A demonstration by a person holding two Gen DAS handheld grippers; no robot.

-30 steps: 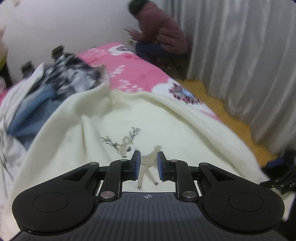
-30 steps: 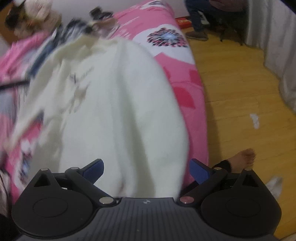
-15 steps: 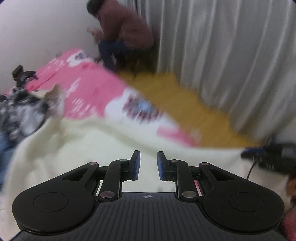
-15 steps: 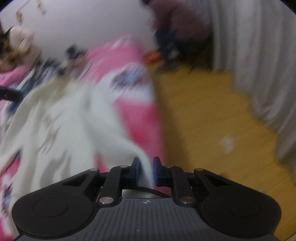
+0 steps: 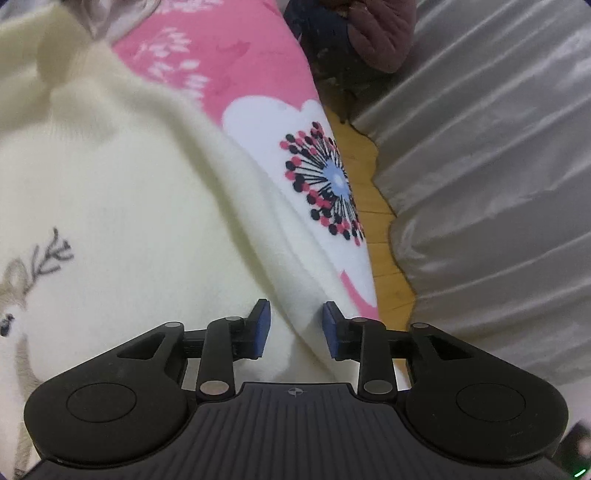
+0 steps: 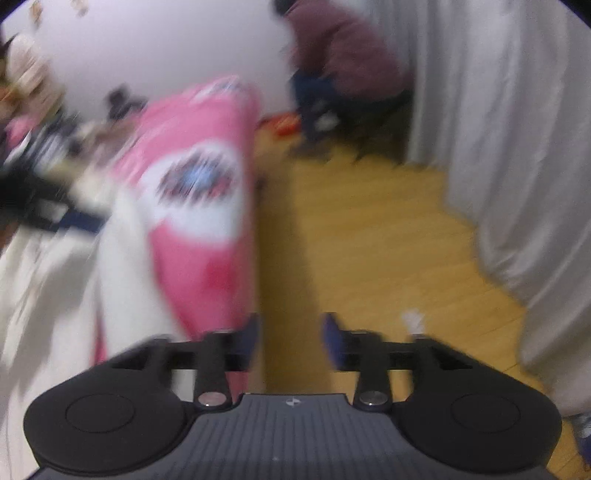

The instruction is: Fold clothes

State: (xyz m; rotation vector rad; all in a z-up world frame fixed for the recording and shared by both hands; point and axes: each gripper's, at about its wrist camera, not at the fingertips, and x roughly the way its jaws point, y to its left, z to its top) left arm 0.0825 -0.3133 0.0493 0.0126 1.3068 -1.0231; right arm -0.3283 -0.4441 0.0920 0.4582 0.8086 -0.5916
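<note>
On the bed, over a pink bedspread [image 5: 229,62] printed with white flowers and a dotted starburst bloom, lies a cream fleece garment [image 5: 122,206] with a small reindeer figure [image 5: 26,288] embroidered near its left side in the left wrist view. The left gripper [image 5: 295,328] hangs just above the garment's folded right edge, which runs as a thick ridge down between the blue pads; its jaws are opening, the pads stand a little apart from the fabric and nothing is clamped. Beyond the bed's edge show a strip of yellow wooden floor [image 5: 373,229] and a grey curtain [image 5: 491,177], and at the top a seated person in a maroon quilted jacket [image 5: 376,33]. The right wrist view is heavily blurred. The right gripper [image 6: 291,339] is off the side of the bed, over the wooden floor [image 6: 369,236], its jaws opening with only floor visible between them. The cream garment [image 6: 48,280] lies to its left on the pink bedspread [image 6: 199,258], with the left gripper's dark shape [image 6: 33,206] smeared above it. The same seated person [image 6: 340,66] is in the far corner beside the pale curtain [image 6: 517,147].
</note>
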